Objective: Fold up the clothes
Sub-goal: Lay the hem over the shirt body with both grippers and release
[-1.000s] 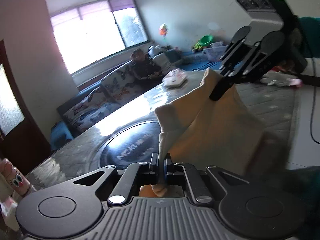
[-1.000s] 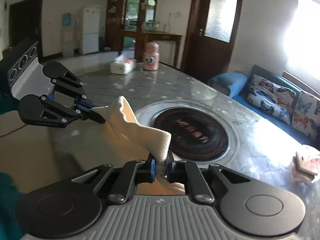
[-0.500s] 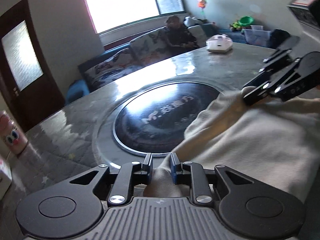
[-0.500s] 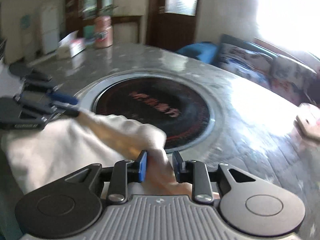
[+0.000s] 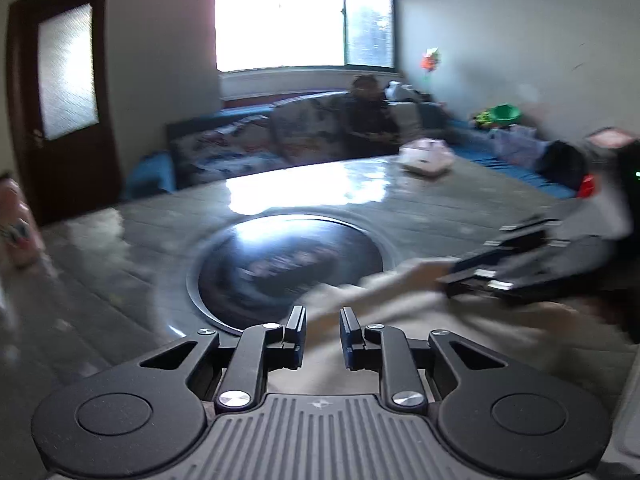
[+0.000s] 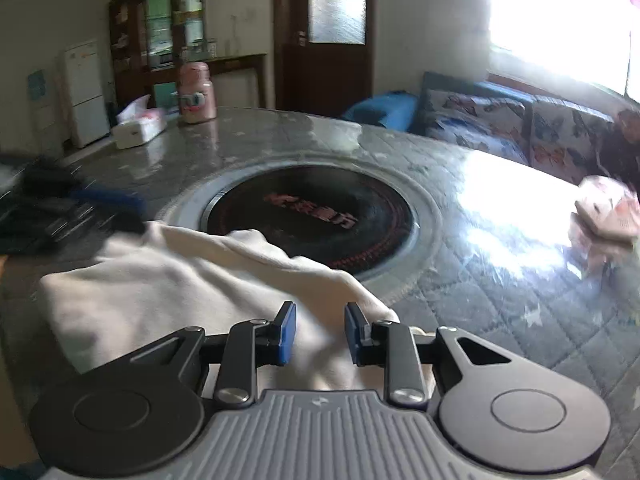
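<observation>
The cream cloth [image 6: 168, 280] lies heaped on the table [image 6: 500, 300] beside the dark disc [image 6: 316, 216], its long edge running between the left gripper [image 5: 322, 334] and right gripper [image 6: 318, 330], whose narrowly parted jaws, just opened, straddle cloth without pinching it.

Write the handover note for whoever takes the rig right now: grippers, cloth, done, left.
Left gripper: open, jaws just opened, cloth lying loose between them.
Right gripper: open, jaws just opened, cloth loose between them as well.
Cream garment: lying on the grey table, its far edge by the dark round inset.
Done: garment laid down and let go.
Left: smooth it and make the remaining folds; how many folds it already has cannot be told.
</observation>
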Available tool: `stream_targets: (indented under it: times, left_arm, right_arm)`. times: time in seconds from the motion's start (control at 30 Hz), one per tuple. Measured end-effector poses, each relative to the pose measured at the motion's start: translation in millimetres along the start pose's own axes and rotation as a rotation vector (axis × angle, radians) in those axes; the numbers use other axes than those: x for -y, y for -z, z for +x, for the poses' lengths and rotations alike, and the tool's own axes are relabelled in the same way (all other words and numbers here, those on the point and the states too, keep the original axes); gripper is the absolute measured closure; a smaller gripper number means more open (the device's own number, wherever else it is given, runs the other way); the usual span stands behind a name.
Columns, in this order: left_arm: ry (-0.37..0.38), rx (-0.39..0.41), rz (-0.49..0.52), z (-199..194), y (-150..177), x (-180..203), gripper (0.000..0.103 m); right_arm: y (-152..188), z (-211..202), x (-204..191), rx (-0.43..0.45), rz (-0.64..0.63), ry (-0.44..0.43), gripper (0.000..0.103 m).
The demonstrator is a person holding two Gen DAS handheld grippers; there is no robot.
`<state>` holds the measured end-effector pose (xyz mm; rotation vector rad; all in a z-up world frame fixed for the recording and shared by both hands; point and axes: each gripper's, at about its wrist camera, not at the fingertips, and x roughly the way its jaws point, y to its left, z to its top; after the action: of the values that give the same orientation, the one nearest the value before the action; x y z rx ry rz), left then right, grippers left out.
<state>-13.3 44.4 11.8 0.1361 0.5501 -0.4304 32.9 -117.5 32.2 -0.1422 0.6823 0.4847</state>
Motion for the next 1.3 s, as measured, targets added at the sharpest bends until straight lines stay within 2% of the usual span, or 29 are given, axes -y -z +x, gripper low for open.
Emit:
stream_targets:
  times: [0.03, 0.17, 0.3, 0.47, 0.7, 0.8, 0.93, 1.03, 1.17, 1.3]
  left_arm:
    - [0.017, -0.009, -0.008, 1.1, 3.6, 4.4, 0.082]
    - [0.009, -0.073, -0.058, 12.0, 24.6, 1.9, 0.082]
    - [0.006, -0.062, -0.098, 5.2, 32.1, -4.1, 0.082]
    - [-0.005, -0.047, -0.114, 0.3, 32.7, -6.9, 0.082]
    - [0.001, -0.033, -0.130, -5.4, 39.4, -10.4, 0.079]
    - [0.003, -0.024, -0.138, -6.7, 38.5, -13.1, 0.079]
    - [0.002, -0.016, -0.163, -8.6, 40.3, -19.4, 0.077]
    - [0.006, -0.018, -0.183, -8.7, 42.5, -23.4, 0.075]
    - [0.005, -0.019, -0.193, -12.4, 43.7, -27.3, 0.075]
    - [-0.017, -0.004, -0.203, -15.2, 35.5, -31.0, 0.074]
  right_arm:
    - [0.7, 2.8, 2.3, -0.004, 0.017, 0.006, 0.078]
    - [-0.9, 5.7, 8.8, -0.017, 0.066, 0.015, 0.081]
    - [-14.3, 0.4, -4.4, -0.013, 0.008, -0.022, 0.081]
    - [-32.0, 23.0, -31.2, -0.045, -0.043, -0.103, 0.081]
    - [-41.4, 57.9, -42.7, -0.063, -0.036, -0.085, 0.081]
    - [-45.9, 57.2, -45.8, -0.055, -0.026, -0.082, 0.081]
    - [-51.7, 49.1, -63.6, -0.036, -0.090, -0.134, 0.081]
    - [-54.0, 58.3, -75.5, -0.050, -0.124, -0.143, 0.081]
    - [-56.9, 79.2, -80.0, -0.074, -0.112, -0.142, 0.081]
    - [-62.4, 66.8, -72.8, -0.041, -0.077, -0.149, 0.080]
